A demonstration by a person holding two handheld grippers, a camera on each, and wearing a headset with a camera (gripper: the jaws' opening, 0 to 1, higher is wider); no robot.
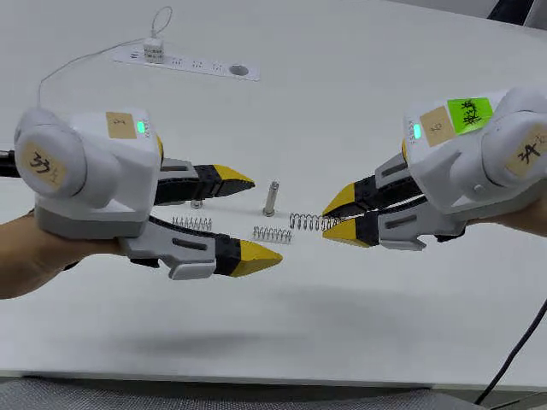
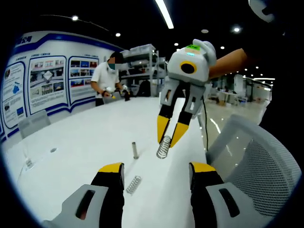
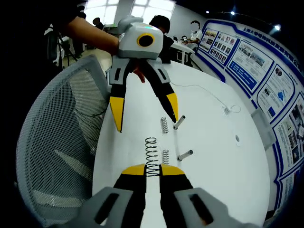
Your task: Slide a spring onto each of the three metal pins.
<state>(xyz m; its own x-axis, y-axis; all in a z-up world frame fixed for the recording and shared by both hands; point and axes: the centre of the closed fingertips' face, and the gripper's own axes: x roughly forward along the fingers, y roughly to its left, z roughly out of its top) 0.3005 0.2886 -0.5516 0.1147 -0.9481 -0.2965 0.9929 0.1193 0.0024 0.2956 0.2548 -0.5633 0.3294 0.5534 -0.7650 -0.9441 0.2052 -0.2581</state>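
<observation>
Left hand-held gripper (image 1: 267, 219) agape, right hand-held gripper (image 1: 326, 225) pinching spring (image 1: 309, 222), pin (image 1: 271, 196) upright between

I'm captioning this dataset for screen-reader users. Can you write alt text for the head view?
Over a white table, the right gripper, fingers shut, holds a spring by one end, facing the open left gripper. Between them a metal pin stands upright, with two loose springs lying nearby.

The right hand-held gripper (image 1: 329, 222) is white, with yellow-tipped black jaws.
</observation>
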